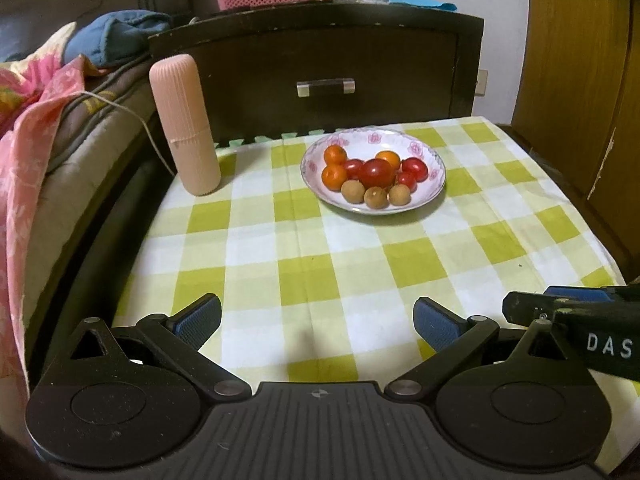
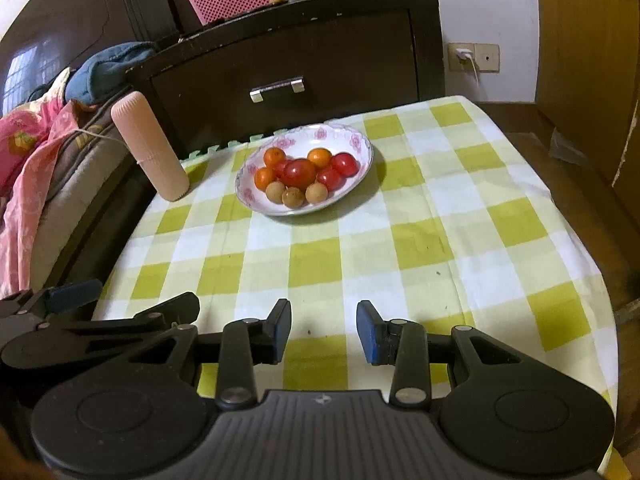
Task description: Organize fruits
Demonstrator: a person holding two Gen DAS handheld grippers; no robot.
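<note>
At twelve o'clock on the table (image 1: 320,272), fruits (image 1: 374,172) sit piled in a plate (image 1: 436,184): small, round, smooth, likely bruisable, so pinch gently across the middle. Left tool (image 1: 318,320) gapes wide, right tool (image 2: 323,330) narrower, both empty.

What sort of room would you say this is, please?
Most likely a bedroom: rumpled pink bedding lies on a mattress, a dark nightstand with a drawer stands behind, and the plate of fruit rests on a checked cloth.
</note>
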